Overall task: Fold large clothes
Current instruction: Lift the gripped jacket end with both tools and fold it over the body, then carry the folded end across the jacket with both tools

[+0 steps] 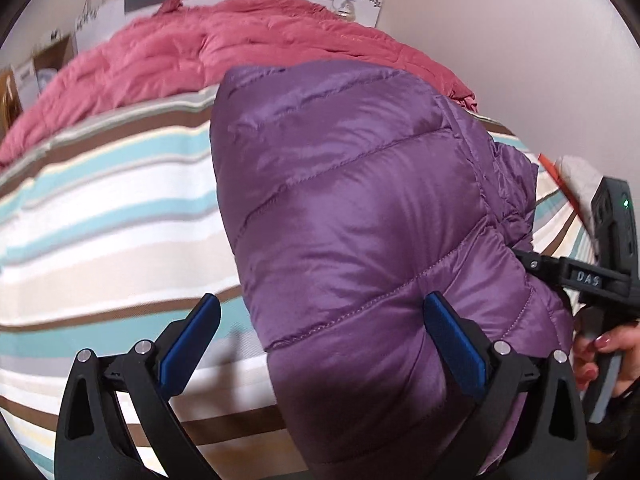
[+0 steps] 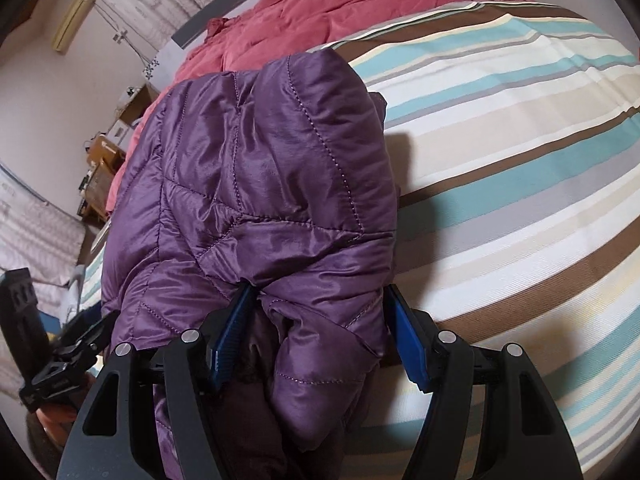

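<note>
Purple puffer jacket [image 1: 360, 208] is lying folded on the striped bed cover [image 1: 100, 220], with a red quilt [image 1: 200, 52] bunched behind it. We are holding our left gripper [image 1: 320, 340] with its jaws spread wide, one blue pad [image 1: 452, 344] resting against the jacket's near end, the other over the cover. Our right gripper [image 2: 316, 340] is straddling a fold of the jacket, jaws apart; whether they are pinching it, we cannot tell.

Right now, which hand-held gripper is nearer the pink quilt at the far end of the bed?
Neither, clearly. The left hand-held gripper and right hand-held gripper both sit at the purple jacket's near edge, far from the pink quilt.
</note>
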{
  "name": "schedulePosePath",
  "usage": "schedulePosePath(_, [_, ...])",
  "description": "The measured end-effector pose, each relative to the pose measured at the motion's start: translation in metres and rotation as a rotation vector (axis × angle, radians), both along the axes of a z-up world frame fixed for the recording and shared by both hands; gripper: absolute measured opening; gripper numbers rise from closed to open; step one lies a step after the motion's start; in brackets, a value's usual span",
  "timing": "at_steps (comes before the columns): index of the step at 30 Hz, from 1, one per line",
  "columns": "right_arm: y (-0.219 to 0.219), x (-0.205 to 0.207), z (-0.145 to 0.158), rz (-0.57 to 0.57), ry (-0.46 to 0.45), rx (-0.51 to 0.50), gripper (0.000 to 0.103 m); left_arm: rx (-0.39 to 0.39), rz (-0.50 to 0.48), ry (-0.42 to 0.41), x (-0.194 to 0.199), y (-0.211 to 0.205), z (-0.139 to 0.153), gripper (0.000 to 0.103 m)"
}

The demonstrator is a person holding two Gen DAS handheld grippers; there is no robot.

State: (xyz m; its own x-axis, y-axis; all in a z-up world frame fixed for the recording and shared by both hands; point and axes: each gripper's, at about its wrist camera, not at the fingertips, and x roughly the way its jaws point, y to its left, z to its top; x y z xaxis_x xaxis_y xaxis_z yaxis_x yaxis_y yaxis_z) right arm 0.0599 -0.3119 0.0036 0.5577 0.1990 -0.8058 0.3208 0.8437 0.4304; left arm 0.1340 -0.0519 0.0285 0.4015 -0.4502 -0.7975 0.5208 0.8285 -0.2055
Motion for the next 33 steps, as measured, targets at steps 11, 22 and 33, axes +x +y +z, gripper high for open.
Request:
schedulePosePath(11, [0.005,-0.001,0.001,0.059,-0.049,-0.003,0.040,-0.026,-0.061,-0.017,-0.011,-0.013,-0.003,0.080])
schedulePosePath(22, [0.016,-0.009,0.025,0.064,-0.170,-0.044,0.022,0.007,-0.064,-0.119,-0.028,-0.013,0.016,0.053])
schedulePosePath(33, [0.032,-0.009,0.046,0.086,-0.257,-0.055,0.022,0.027,-0.052,-0.216,-0.031,-0.003,0.036,0.044])
